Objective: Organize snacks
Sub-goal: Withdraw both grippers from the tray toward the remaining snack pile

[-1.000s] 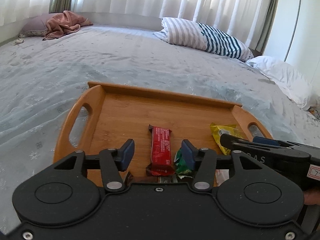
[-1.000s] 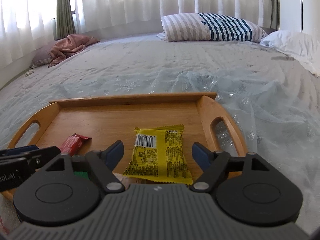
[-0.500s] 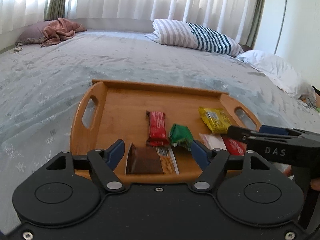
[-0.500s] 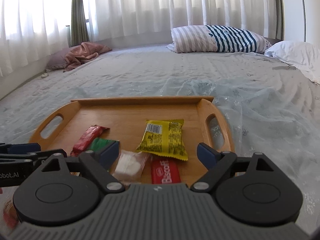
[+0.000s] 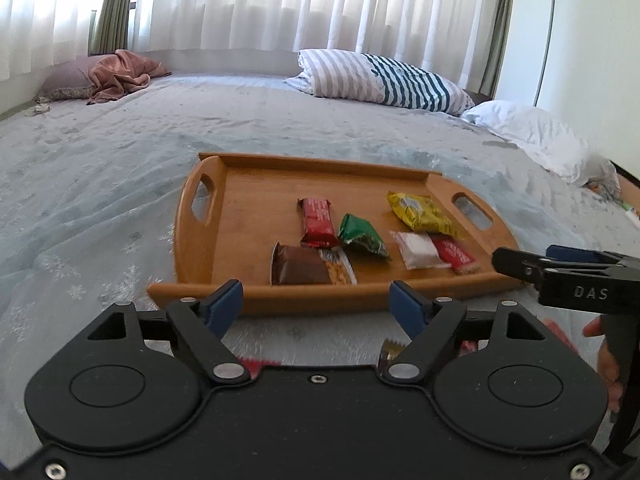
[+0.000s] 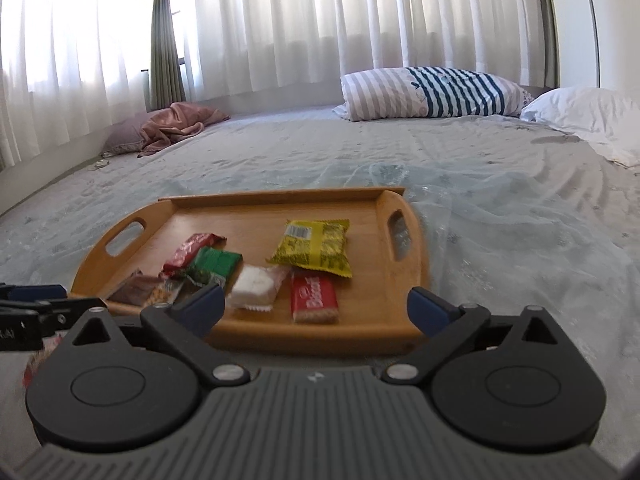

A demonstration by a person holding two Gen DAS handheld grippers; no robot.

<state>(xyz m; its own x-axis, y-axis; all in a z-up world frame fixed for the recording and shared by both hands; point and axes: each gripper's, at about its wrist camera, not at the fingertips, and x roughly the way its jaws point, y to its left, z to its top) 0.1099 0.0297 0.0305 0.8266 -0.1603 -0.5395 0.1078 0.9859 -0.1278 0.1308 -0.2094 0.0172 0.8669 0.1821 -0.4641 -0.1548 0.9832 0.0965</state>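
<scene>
Nearest, the left gripper (image 5: 316, 300) and the right gripper (image 6: 316, 308) hover over the bed (image 5: 100, 200) just short of the wooden tray (image 5: 320, 298), both jaws spreading wide with nothing between them. The tray's long axis runs left to right, a handle slot at each end. Along its near edge lie a brown bar (image 5: 298, 266), long axis left-right, a white packet (image 6: 256, 286) and a red biscuit pack (image 6: 314, 298), long axis near-far. Behind them sit a red bar (image 5: 317, 222), long axis near-far, a green packet (image 5: 362, 235) lying diagonally, and a yellow packet (image 6: 314, 246) toward the right handle. Far off, a striped pillow (image 6: 432, 92) rests by the curtains (image 6: 300, 24)
</scene>
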